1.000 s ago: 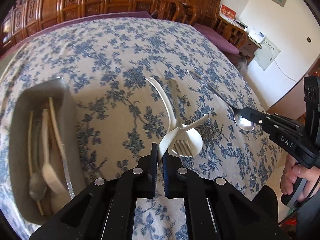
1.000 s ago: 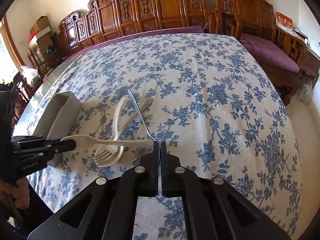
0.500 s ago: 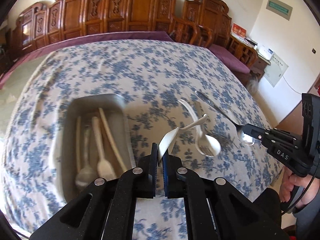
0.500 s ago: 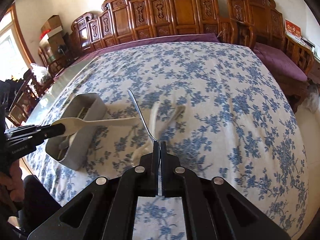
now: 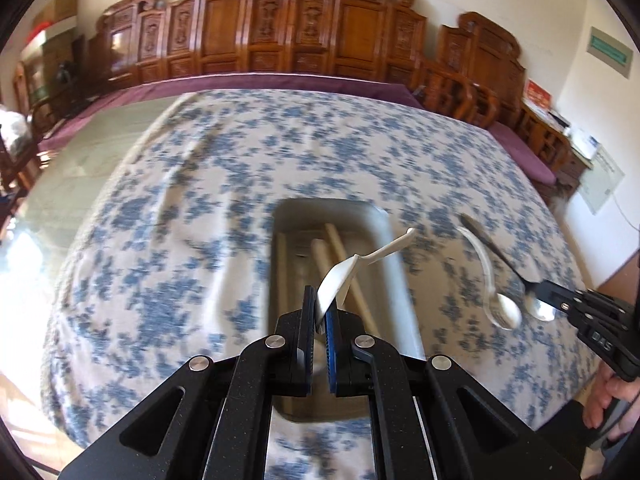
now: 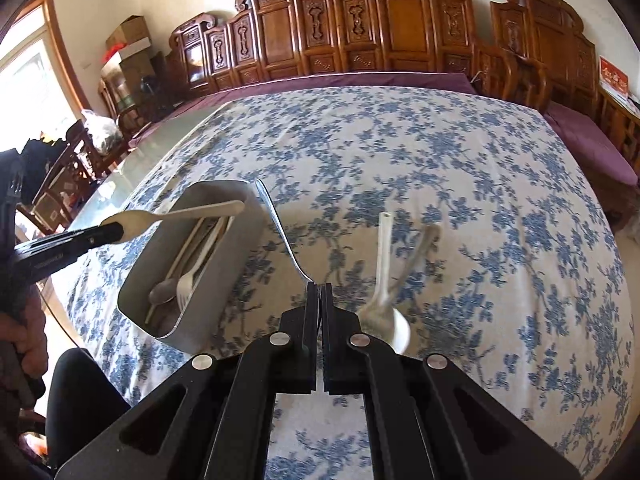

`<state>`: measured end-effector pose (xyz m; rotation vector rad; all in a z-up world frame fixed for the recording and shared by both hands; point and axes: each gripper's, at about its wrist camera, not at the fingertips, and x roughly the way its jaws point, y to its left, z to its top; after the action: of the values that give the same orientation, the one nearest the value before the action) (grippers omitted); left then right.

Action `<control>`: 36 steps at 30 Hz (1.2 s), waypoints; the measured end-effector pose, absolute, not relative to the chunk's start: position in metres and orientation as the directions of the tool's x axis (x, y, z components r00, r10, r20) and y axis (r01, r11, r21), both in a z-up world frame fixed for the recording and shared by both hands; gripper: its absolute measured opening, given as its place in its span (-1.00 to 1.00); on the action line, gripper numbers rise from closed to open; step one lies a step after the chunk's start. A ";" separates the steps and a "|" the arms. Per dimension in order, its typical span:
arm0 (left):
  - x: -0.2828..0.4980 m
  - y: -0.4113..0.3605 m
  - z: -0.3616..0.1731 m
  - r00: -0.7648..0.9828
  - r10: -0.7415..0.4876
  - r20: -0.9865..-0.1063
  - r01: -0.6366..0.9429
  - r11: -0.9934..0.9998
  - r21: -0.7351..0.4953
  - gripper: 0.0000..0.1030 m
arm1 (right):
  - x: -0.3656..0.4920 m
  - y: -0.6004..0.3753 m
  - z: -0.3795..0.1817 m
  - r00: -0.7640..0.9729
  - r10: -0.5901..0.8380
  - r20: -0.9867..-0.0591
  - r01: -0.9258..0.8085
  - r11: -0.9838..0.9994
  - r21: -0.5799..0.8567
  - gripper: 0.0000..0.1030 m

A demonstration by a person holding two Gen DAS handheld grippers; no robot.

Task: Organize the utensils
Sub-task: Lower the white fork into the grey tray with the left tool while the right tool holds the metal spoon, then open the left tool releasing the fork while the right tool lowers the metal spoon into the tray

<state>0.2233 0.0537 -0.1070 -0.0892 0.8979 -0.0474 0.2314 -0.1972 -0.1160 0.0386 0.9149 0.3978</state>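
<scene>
My left gripper (image 5: 319, 312) is shut on the bowl of a cream plastic spoon (image 5: 362, 259) and holds it in the air over the grey metal tray (image 5: 394, 276). In the right wrist view the same spoon (image 6: 176, 214) hangs above the tray (image 6: 212, 280), which holds several utensils. My right gripper (image 6: 319, 286) is shut on a metal spoon (image 6: 280, 228), whose handle points up and away beside the tray. A white spoon (image 6: 386, 280) and a metal fork (image 6: 420, 248) lie on the cloth to the right.
The table wears a blue floral cloth (image 6: 460, 168). Carved wooden chairs (image 6: 400, 28) line the far side. The table's glass edge (image 6: 120, 176) runs past the tray on the left. A person's leg (image 6: 84, 392) is at the near left.
My left gripper has swung left with the cream spoon, from over the loose utensils to over the tray. My right gripper still holds the metal spoon and has shifted slightly left.
</scene>
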 end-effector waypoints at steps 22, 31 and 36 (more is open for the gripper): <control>0.252 0.045 -0.138 0.585 -0.002 -0.811 -0.013 1.000 -0.012 -0.93 | 0.233 -0.169 -0.122 0.508 0.365 -0.780 -0.359 0.913 0.194 -0.95; 0.254 0.026 -0.149 0.555 -0.030 -0.831 0.027 0.999 -0.017 -0.89 | 0.234 -0.174 -0.122 0.509 0.367 -0.778 -0.356 0.913 0.198 -0.95; 0.251 0.020 -0.152 0.531 -0.059 -0.845 0.061 0.998 -0.032 -0.88 | 0.233 -0.170 -0.120 0.509 0.376 -0.775 -0.362 0.910 0.203 -0.95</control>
<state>0.2510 0.0203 -0.1515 0.0017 1.0085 -0.0715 0.2330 -0.1698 -0.1204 0.0157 0.9369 0.4447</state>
